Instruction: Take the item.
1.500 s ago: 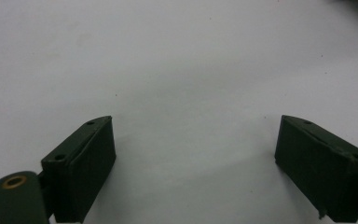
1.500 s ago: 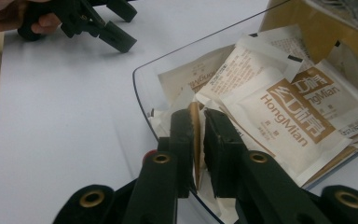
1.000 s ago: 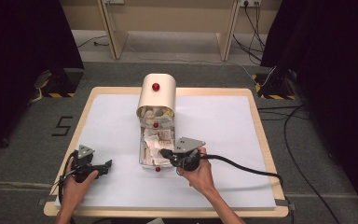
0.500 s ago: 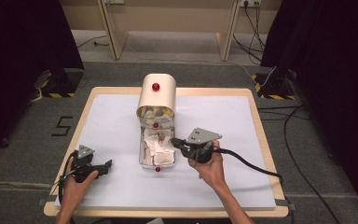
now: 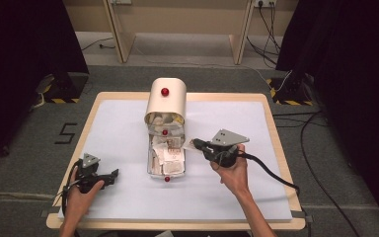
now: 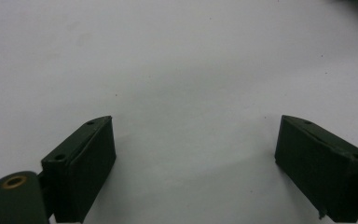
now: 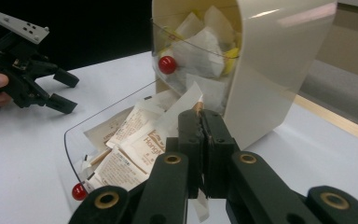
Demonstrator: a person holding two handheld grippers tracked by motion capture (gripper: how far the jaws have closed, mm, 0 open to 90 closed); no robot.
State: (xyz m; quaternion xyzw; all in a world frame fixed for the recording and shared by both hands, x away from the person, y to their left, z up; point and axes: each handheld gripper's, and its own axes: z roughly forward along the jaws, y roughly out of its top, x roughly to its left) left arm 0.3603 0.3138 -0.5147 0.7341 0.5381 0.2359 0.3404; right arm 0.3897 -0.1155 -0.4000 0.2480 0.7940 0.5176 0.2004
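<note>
1. Away from the clear tray (image 5: 153,165), the right gripper (image 5: 196,144) is being lifted, jaws pinching a white sachet (image 7: 186,105).
2. Left gripper (image 5: 112,175) is being rested, jaws spread.
3. Next, the sachet is probably being carried clear and set down.

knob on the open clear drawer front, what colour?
Red: the small round knob on the clear plastic drawer. Right gripper view shows it best.
</note>
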